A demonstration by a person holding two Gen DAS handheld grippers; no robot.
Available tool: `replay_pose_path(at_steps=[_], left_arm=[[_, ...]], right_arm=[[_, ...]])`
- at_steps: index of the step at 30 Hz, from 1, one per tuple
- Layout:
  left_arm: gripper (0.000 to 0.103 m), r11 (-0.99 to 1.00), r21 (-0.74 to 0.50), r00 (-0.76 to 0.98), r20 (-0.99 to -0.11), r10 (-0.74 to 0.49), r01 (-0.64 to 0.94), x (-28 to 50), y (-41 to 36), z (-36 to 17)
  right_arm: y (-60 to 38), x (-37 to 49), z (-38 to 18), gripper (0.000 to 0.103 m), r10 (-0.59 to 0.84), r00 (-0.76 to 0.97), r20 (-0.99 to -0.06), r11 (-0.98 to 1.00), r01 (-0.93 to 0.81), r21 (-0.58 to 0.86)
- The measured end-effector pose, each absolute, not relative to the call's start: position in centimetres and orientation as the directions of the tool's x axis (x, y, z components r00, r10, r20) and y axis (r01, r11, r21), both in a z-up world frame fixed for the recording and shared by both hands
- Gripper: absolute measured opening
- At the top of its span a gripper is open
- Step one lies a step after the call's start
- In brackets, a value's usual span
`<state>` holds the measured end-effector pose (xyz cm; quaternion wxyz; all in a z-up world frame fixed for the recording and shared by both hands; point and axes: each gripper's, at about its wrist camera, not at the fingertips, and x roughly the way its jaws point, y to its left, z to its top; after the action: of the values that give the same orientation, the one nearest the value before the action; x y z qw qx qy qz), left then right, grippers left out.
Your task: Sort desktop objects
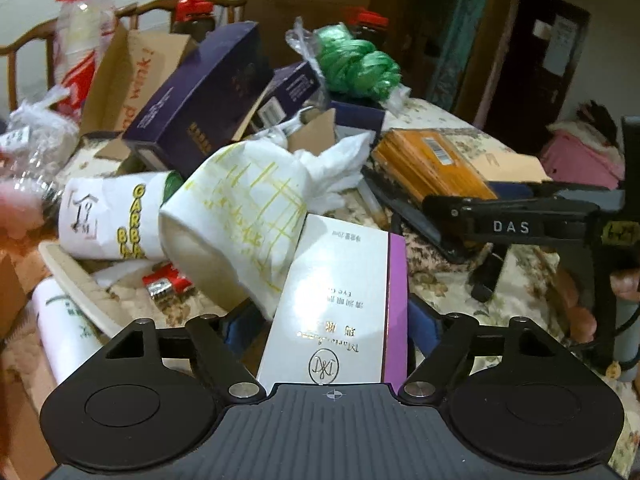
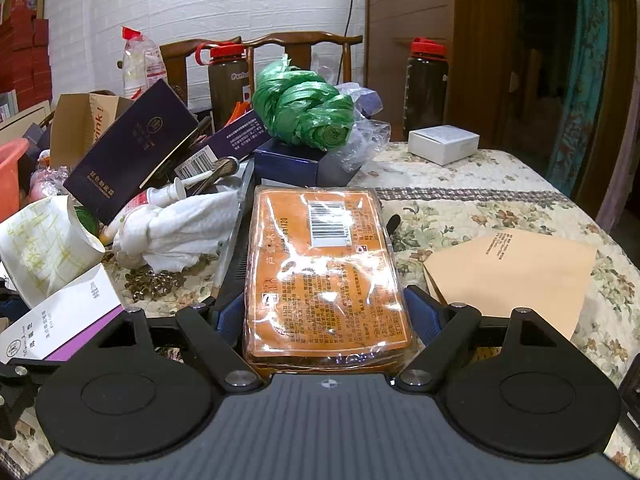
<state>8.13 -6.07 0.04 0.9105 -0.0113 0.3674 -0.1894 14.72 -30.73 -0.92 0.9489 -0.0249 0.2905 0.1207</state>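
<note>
Left wrist: fingers (image 1: 328,332) straddle white-purple box (image 1: 340,300), grip unclear — right fingers (image 2: 326,316) clamp orange pack (image 2: 324,276).

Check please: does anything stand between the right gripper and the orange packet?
Nothing visible does. The orange packet already sits between the fingers of the right gripper, with the blue pads against its two long sides. The tan envelope lies off to the side, not in the way.

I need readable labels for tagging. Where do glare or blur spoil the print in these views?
Left wrist view: glare washes out the print on the white box, and the far-left edge is blurred. Right wrist view: reflections streak the orange packet, though its barcode stays sharp.
</note>
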Motion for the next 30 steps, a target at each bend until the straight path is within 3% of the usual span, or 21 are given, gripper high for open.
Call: replay_pose_path(at_steps=[1,5,9,17,24,30], left_arm=[[0.072,0.934,-0.161,0.671,-0.658,-0.342,0.318,7.9,-6.0,0.2],[0.069,0.96,-0.121,0.718,-0.641,-0.27,0.253,6.9,-5.9,0.5],[0.068,0.979,-0.037,0.782,-0.596,-0.184,0.202,5.5,-6.1,1.4],[0.069,0.992,0.007,0.856,-0.507,-0.103,0.123,3.7,-5.2,3.0],[0.069,0.995,0.054,0.905,-0.423,-0.052,0.083,2.5,-4.7,4.1],[0.069,0.993,0.02,0.909,-0.404,-0.098,0.116,1.3,-4.5,4.7]], right_arm=[[-30.8,14.7,-0.9,0.084,0.212,0.804,-0.556,0.97,-0.24,0.023],[-30.7,14.6,-0.9,0.083,0.204,0.809,-0.551,0.973,-0.231,0.021],[-30.4,14.3,-0.9,0.083,0.19,0.818,-0.543,0.975,-0.224,0.004],[-30.0,13.2,-0.7,0.082,0.129,0.857,-0.498,0.984,-0.172,-0.04],[-30.7,10.5,-0.4,0.082,0.055,0.889,-0.454,0.997,-0.071,-0.017],[-30.5,5.5,-0.1,0.082,0.085,0.9,-0.427,0.996,-0.068,0.054]])
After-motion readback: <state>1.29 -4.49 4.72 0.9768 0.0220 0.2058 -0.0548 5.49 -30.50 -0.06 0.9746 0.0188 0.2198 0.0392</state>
